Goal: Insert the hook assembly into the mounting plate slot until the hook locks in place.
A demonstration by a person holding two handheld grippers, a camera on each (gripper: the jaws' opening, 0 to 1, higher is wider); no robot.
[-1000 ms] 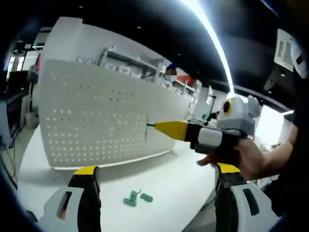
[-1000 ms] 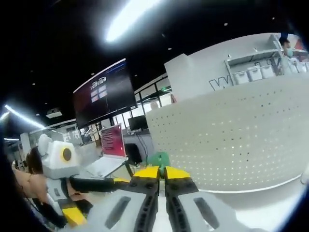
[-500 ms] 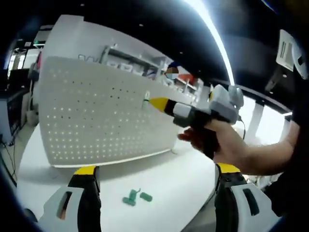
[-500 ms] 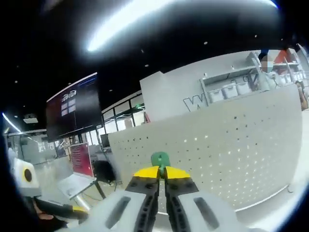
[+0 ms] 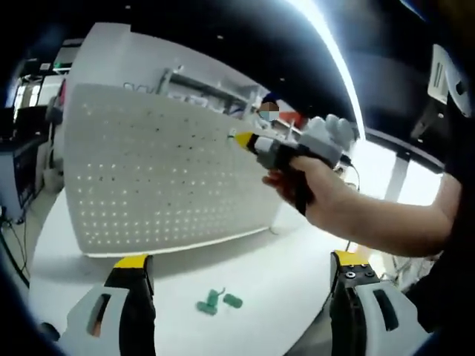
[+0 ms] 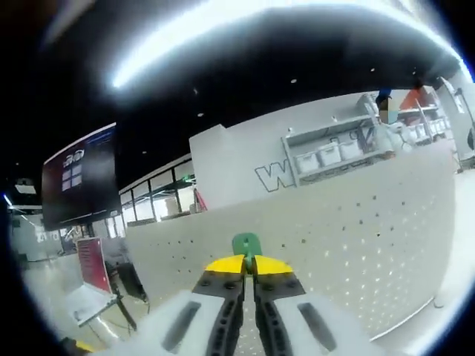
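A white pegboard mounting plate (image 5: pixel 156 178) stands upright on the white table (image 5: pixel 274 282). My right gripper (image 5: pixel 239 139), held in a person's hand, is up at the plate's top right part, its yellow tips against the holes. In the right gripper view that gripper (image 6: pixel 249 265) is shut on a green hook (image 6: pixel 246 244), with the plate (image 6: pixel 356 252) close behind it. My left gripper (image 5: pixel 237 273) stands open low over the table, nothing between its jaws. Spare green hooks (image 5: pixel 217 301) lie on the table between its jaws.
Behind the plate stand a white wall and shelves with bins (image 6: pixel 334 152). A dark screen (image 6: pixel 78 174) hangs at the left of the right gripper view. The person's forearm (image 5: pixel 378 222) crosses the right side above the table.
My right gripper has risen with the green hook from the plate's lower middle to its upper right area. My left gripper has stayed put and open.
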